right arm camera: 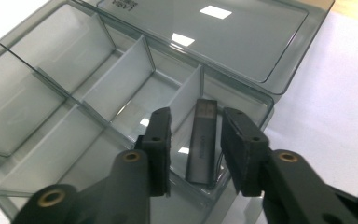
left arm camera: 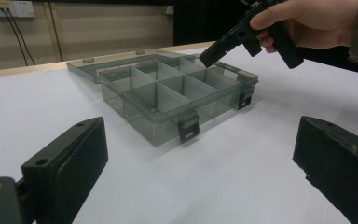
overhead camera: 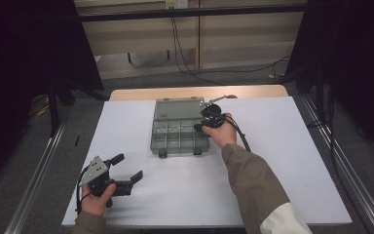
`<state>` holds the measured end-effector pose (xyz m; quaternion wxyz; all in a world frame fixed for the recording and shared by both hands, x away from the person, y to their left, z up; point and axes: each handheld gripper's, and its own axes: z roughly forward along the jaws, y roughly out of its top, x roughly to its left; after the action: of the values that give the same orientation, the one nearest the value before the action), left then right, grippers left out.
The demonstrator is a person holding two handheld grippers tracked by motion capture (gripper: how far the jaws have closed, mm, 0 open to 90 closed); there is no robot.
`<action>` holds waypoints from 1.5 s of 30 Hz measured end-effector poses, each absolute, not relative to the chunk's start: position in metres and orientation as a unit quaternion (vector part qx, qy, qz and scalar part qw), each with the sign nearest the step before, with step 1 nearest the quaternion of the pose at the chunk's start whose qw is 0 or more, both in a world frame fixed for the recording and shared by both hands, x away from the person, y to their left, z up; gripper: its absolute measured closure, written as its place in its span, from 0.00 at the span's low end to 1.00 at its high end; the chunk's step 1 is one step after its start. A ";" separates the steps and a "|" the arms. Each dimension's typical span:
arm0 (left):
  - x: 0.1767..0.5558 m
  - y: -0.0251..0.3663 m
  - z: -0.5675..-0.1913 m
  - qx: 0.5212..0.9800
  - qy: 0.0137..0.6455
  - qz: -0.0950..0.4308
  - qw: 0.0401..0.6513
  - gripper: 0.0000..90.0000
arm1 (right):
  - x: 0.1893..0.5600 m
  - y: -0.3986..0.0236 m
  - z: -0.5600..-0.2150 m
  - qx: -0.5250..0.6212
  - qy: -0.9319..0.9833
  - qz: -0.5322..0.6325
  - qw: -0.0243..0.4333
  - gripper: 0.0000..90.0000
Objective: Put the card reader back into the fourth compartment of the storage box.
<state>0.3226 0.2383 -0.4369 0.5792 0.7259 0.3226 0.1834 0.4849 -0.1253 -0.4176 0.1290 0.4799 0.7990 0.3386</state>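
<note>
High view: white table sheet (overhead camera: 272,185) takes up most of the frame, lower centre. On it, upper centre, sits the smoky clear organiser box (overhead camera: 179,131), lid (overhead camera: 177,108) swung flat open toward the frame top, two black latches (overhead camera: 162,153) on the near edge. Compartments look bare except one.

Your sleeve (overhead camera: 253,185) runs in from bottom right, diag. up to the box's right edge. Your right gripper (overhead camera: 202,126) hangs over the box's rt-hand compartments, tips pointing down and left. Your left gripper (overhead camera: 129,168) is lower left of the frame, resting on the sheet well apart from the box, nothing between its jaws, which stand wide apart.

Left gripper view: both own jaws wide, one at each bottom corner, bare sheet between. Box (left arm camera: 177,93) centre frame, dividers upright; your other hand (left arm camera: 317,23) and its tool at upper right, tip just over the box's far corner.

Right gripper view: jaws part open w/ visible gaps both sides of a dark grey USB stick (right arm camera: 201,142), centre-lower frame. Pads not pressing on it. Stick lies in the end compartment next to the box's right wall, metal plug end toward the lid. Can't tell if it lies flat or leans on the divider.
</note>
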 end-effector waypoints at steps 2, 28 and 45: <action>0.323 0.238 -0.437 0.729 0.318 0.185 0.578 0.04 | 0.483 -0.127 -0.415 0.478 0.798 0.340 0.135 0.67; 0.328 0.234 -0.438 0.728 0.328 0.175 0.576 0.04 | 0.474 -0.174 -0.406 0.506 0.767 0.362 0.158 0.29; 0.337 0.228 -0.431 0.730 0.340 0.167 0.568 0.04 | 0.475 -0.187 -0.405 0.519 0.756 0.362 0.166 0.20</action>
<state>0.3372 0.2279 -0.4314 0.5684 0.7304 0.3395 0.1674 0.4749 -0.1870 -0.4048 0.1663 0.5187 0.7563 0.3625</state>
